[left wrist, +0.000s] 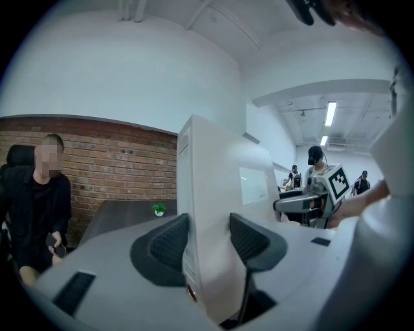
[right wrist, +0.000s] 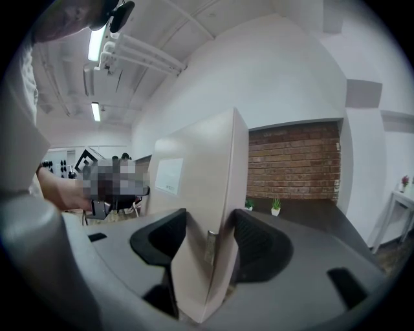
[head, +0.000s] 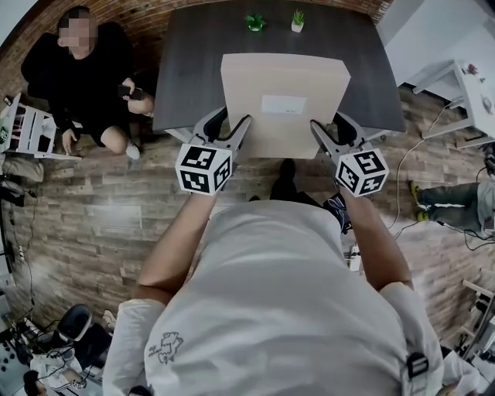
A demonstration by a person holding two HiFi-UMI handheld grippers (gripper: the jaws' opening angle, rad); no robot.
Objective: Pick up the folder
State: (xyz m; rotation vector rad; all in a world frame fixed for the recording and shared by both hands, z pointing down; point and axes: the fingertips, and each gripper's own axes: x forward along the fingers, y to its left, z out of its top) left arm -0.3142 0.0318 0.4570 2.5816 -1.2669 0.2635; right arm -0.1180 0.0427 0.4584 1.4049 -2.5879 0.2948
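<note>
A thick beige folder [head: 285,93] with a white label hangs in the air above the near edge of the dark table [head: 193,46], held by both grippers. My left gripper [head: 229,130] is shut on the folder's near left corner, my right gripper [head: 328,133] on its near right corner. In the left gripper view the folder [left wrist: 220,194] stands on edge between the black pads [left wrist: 169,242], which press both faces. The right gripper view shows the folder [right wrist: 200,187] wedged the same way between the pads [right wrist: 253,244], with a metal clip at its edge.
Two small potted plants [head: 256,22] [head: 298,21] stand at the table's far edge. A person in black [head: 85,77] sits on the floor left of the table. A white rack [head: 27,131] stands at far left and a white side table [head: 472,93] at right. Cables lie on the wood floor.
</note>
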